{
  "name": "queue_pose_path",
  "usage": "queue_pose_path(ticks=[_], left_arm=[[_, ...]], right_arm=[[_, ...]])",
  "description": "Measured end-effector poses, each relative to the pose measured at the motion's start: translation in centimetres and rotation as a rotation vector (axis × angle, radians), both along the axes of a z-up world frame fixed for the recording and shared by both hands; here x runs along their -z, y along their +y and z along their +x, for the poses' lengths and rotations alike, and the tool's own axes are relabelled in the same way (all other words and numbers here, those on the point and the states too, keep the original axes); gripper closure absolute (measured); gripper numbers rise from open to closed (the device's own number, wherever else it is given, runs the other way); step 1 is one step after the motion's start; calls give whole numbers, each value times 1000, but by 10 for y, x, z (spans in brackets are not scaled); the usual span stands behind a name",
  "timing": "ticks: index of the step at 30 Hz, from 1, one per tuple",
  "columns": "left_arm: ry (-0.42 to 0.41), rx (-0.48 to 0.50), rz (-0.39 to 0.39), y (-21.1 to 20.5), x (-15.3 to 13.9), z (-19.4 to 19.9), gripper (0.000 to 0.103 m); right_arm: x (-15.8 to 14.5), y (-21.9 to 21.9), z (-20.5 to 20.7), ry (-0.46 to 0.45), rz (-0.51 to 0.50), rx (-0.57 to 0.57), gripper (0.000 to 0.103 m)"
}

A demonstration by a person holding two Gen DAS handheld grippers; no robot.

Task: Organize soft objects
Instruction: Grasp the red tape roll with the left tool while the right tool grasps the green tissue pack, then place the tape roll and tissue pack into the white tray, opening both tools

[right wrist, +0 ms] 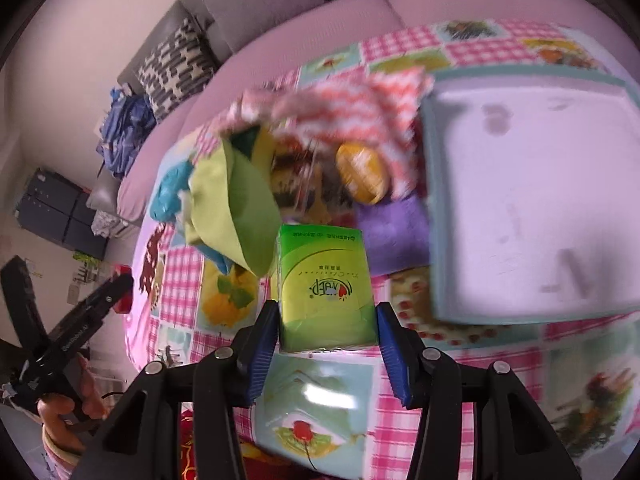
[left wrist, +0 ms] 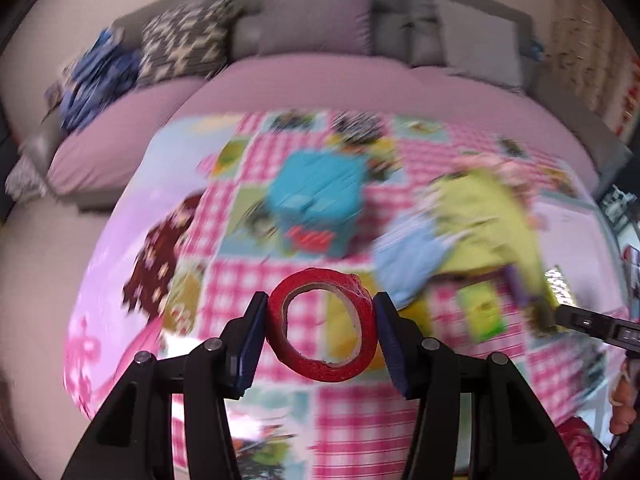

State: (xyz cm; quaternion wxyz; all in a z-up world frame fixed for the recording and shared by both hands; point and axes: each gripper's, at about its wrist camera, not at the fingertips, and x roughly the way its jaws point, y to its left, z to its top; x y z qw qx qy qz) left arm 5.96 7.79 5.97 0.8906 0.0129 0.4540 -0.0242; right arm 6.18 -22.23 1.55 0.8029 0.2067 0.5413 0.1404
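While left gripper (left wrist: 320,332) clamps tape roll (left wrist: 322,326); tray (right wrist: 532,200) shows right-only.

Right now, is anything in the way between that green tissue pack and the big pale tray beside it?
Nothing visible blocks it. The right hand-held gripper holds the green tissue pack above the tablecloth, and the tray lies just to its right, its near edge facing the pack.

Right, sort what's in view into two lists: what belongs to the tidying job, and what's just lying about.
Job:
- green tissue pack, clamped in the right gripper
- red tape roll, clamped in the left gripper
- lime-green cloth
- purple cloth
- pale tray

Lying about:
- patterned cushion
- blue bundle on the sofa
- dark drawers
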Motion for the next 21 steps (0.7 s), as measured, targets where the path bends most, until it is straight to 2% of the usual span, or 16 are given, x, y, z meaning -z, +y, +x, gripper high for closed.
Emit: queue_pose_path(ticks=[3, 10, 15, 21], left_arm=[[-16, 93, -16, -41, -24, 12, 49], [-51, 317, -8, -144, -44, 35, 49], [-31, 429, -14, -211, -31, 53, 49], [53, 471, -17, -256, 4, 78, 50]], right_arm=[[-12, -20, -1, -34, -54, 33, 52], [-21, -88, 12, -27, -176, 151, 51], [-14, -135, 21, -8, -275, 215, 51], [-3, -171, 34, 24, -344, 261, 51]])
